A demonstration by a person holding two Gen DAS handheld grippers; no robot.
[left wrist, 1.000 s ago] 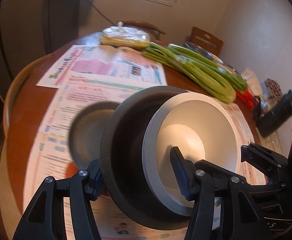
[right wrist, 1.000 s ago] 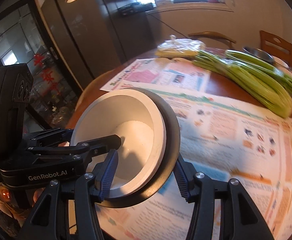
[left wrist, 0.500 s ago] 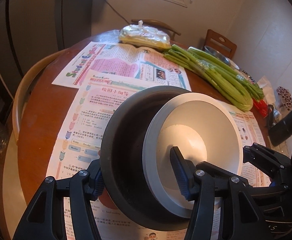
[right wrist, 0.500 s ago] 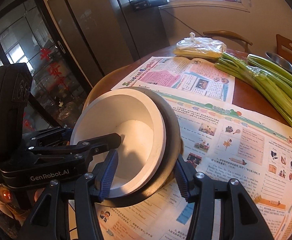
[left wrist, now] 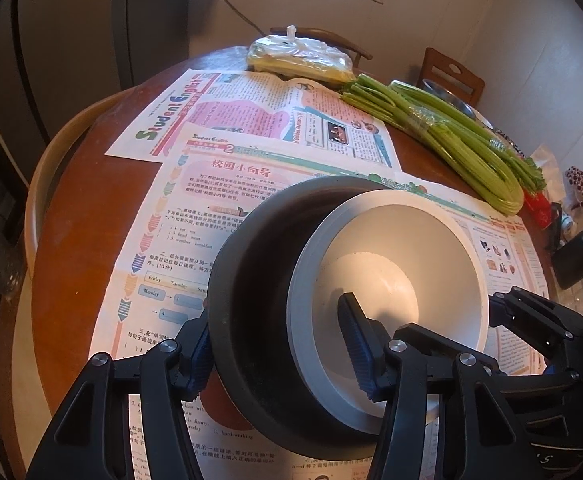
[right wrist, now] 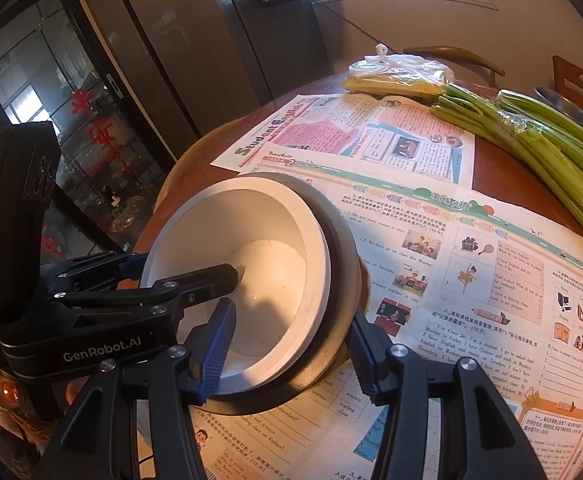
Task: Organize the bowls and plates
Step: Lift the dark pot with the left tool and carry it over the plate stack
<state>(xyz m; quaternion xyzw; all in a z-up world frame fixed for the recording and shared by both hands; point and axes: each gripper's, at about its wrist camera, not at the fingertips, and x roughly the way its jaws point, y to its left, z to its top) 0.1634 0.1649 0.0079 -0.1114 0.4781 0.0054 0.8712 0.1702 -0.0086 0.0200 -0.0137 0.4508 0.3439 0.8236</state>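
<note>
A white bowl sits nested inside a dark grey bowl, and the pair is tilted just over the newspapers. My left gripper is shut on the stack's near wall, one finger outside the dark bowl and the other inside the white one. My right gripper clamps the opposite side of the white bowl and dark grey bowl the same way. Each gripper shows in the other's view: the right gripper, the left gripper. Whether the stack touches the table is hidden.
Newspapers cover the round wooden table. A bunch of green stalks, a plastic bag of yellow food, a metal bowl and a dark bottle lie at the far and right sides. Chairs stand behind.
Both grippers have carried the stacked bowls a little lower and across the newspapers. The grip on the bowls is unchanged.
</note>
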